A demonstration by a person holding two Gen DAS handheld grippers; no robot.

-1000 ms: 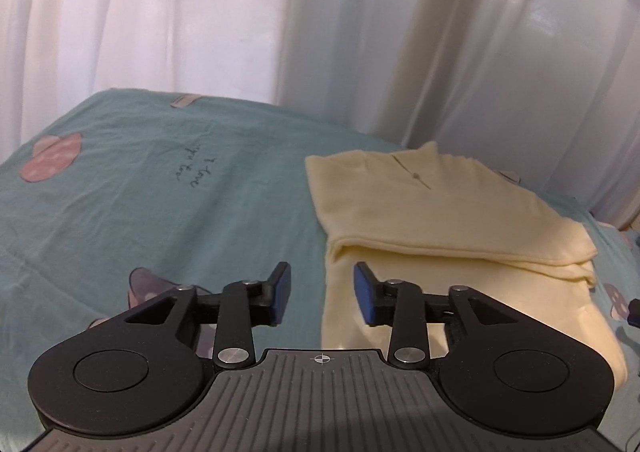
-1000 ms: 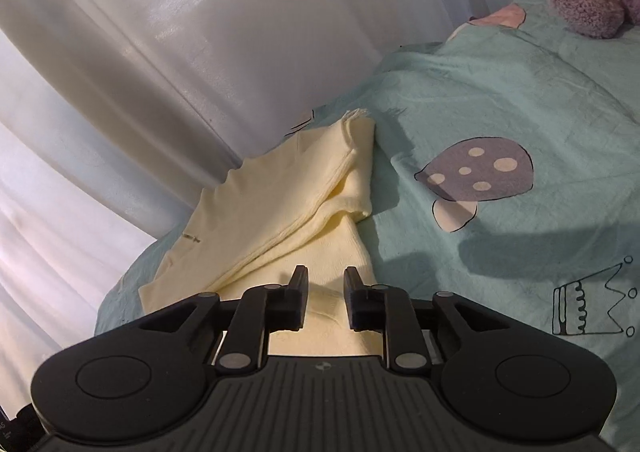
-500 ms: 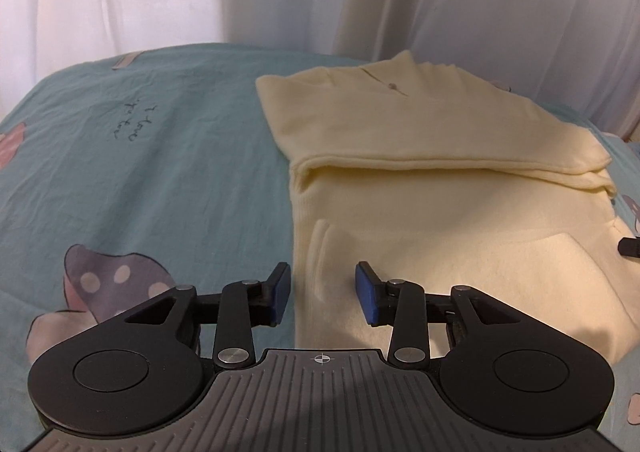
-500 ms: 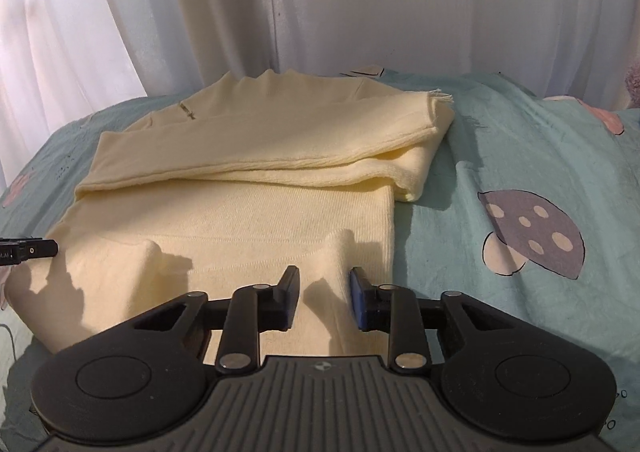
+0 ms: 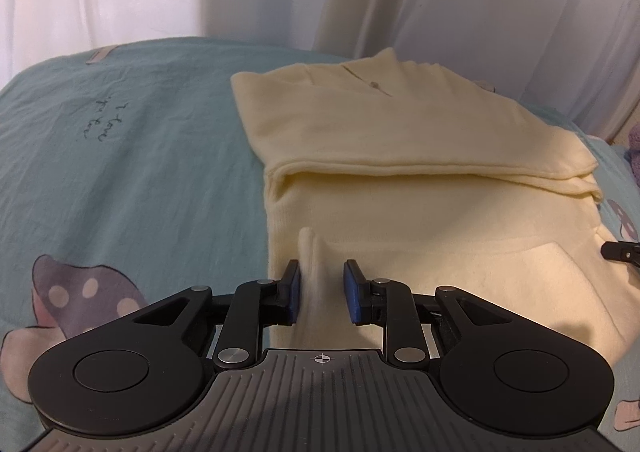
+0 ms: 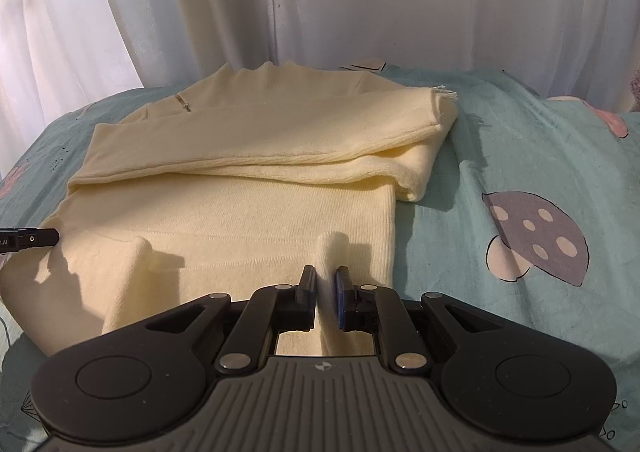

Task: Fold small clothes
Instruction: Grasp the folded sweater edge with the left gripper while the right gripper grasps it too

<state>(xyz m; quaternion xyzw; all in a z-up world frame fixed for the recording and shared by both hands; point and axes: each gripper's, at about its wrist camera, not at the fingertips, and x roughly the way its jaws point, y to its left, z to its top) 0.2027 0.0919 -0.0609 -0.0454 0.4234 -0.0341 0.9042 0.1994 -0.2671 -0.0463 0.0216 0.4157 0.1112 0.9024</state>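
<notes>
Pale yellow sweater (image 5: 420, 156) lies flat on the teal sheet (image 5: 140, 156), collar away from both grippers, hem nearest, folded sleeves lying crosswise. Left gripper (image 5: 321, 290) is closing around a raised hem ridge. Right gripper (image 6: 325, 298) is closing, pinching another hem ridge.

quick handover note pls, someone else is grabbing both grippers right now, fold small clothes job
Left gripper: jaws closing around a raised pinch of the yellow sweater at its near hem, not yet clamped.
Right gripper: jaws closing, pads already pressing a pinch of the same hem.
Sweater lies on the teal bedsheet, sleeves already folded across the chest.
Left to do: finish both grips, then probably carry the hem up toward the collar.
</notes>
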